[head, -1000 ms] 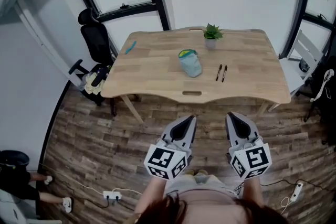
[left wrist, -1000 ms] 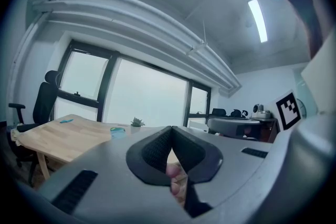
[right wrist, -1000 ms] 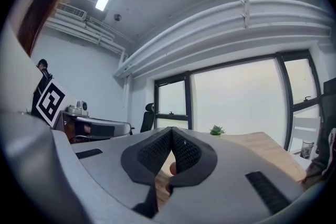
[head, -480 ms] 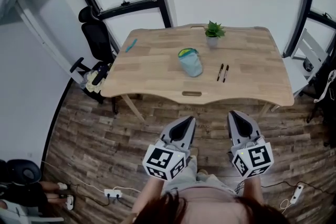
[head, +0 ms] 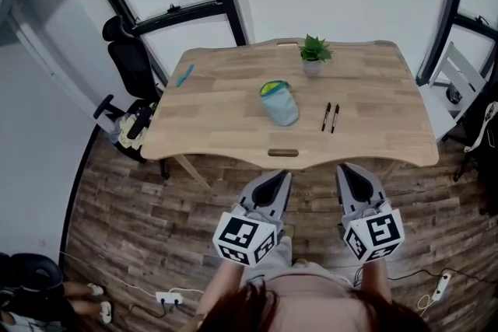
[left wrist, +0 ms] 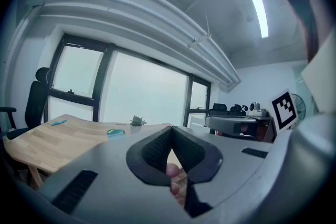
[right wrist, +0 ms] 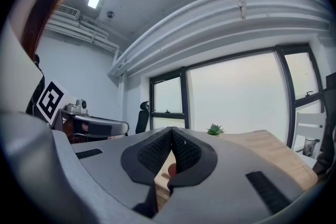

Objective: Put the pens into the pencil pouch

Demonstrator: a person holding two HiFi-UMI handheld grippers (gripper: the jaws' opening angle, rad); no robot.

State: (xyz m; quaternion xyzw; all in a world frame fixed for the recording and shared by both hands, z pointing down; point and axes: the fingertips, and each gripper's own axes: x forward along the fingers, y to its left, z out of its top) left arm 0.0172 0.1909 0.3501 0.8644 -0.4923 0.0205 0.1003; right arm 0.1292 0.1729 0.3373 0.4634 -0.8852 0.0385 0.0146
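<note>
Left gripper point(head: 274, 181) and right gripper point(head: 350, 173) are held level, side by side, short of the wooden table point(head: 233, 144), jaws pressed together and empty; two black pens point(head: 331, 117) lie beside the blue pencil pouch point(head: 280, 101), whose opening is hard to make out.

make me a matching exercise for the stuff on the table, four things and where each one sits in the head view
Things:
1 pencil pouch
2 two black pens
3 potted plant
4 blue item

Places:
A at the far edge of the table
B near the table's left end
C about mid-table
D just right of the pencil pouch

Pairs: 1-C, 2-D, 3-A, 4-B
</note>
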